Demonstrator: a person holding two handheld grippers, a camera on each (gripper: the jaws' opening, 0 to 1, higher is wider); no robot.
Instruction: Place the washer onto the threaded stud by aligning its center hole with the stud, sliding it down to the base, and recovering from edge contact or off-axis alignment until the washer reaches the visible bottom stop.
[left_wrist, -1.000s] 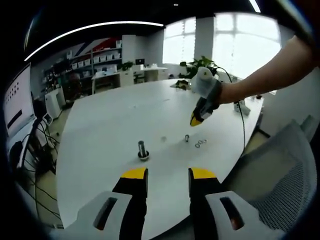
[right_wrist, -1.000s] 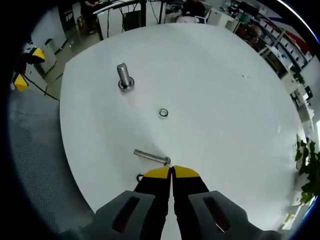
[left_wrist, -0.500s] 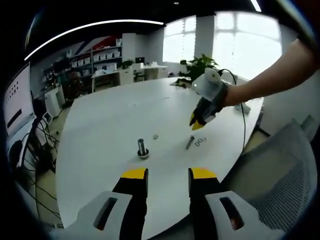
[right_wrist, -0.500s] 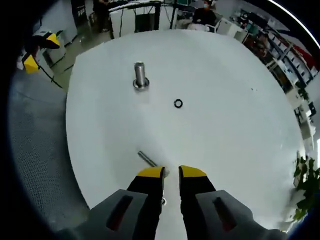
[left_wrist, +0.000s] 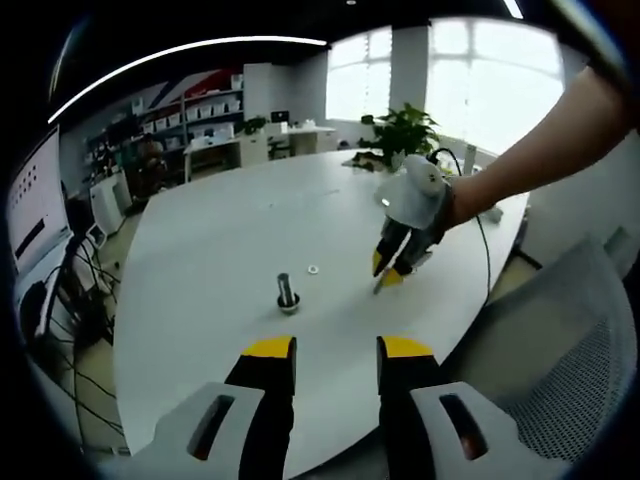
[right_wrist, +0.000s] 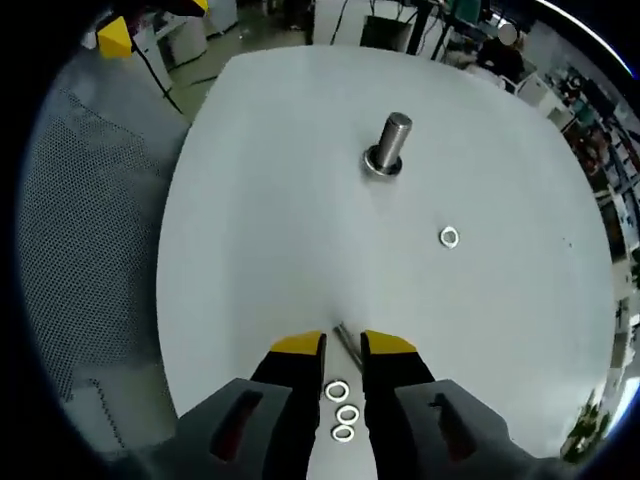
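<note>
right claw (right_wrist: 342, 344) parted over three washers (right_wrist: 343, 412) on the white bench (right_wrist: 260, 220), nothing gripped, upright stud (right_wrist: 389, 143) further off, left claw (left_wrist: 335, 348) open, empty

stud (right_wrist: 388, 143) upright, table (right_wrist: 270, 220) bare around | bolt (right_wrist: 349, 347) between right tongs (right_wrist: 343, 345)

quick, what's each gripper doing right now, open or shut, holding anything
Left gripper: open, holding nothing, hanging above the table.
Right gripper: open, empty, fingers straddling three washers and a loose bolt on the table.
</note>
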